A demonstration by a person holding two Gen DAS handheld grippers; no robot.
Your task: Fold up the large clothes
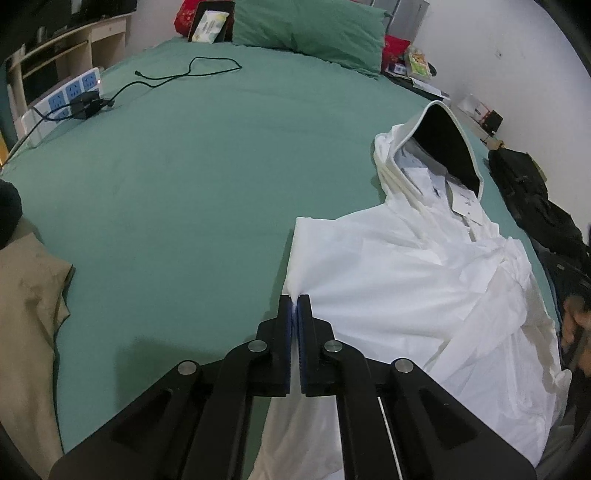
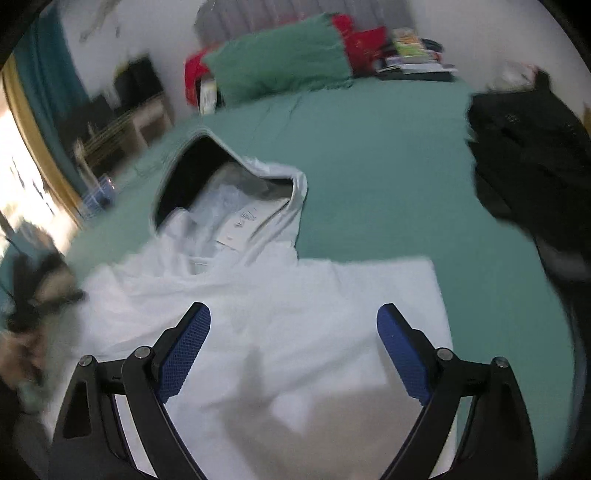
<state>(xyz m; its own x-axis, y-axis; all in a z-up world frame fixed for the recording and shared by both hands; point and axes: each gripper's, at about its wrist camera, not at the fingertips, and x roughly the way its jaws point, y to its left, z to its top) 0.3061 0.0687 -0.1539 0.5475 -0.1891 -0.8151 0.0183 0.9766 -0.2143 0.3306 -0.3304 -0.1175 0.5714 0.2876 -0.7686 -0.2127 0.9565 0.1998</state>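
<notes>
A white hooded jacket (image 1: 424, 288) lies on the green bed sheet (image 1: 192, 177), its dark-lined hood (image 1: 447, 147) toward the pillow. My left gripper (image 1: 294, 301) is shut on the jacket's left edge, the fabric pinched between its blue pads. In the right wrist view the jacket (image 2: 277, 317) spreads below the hood (image 2: 207, 177), with a folded flap on its right side. My right gripper (image 2: 293, 325) is wide open and empty, hovering over the jacket's body. That view is motion-blurred.
A green pillow (image 1: 310, 29) lies at the bed's head. A power strip (image 1: 62, 99) with a black charger and cable (image 1: 184, 74) sits at the far left. A tan garment (image 1: 26, 302) lies at the near left. A black bag (image 2: 528, 147) lies at the right.
</notes>
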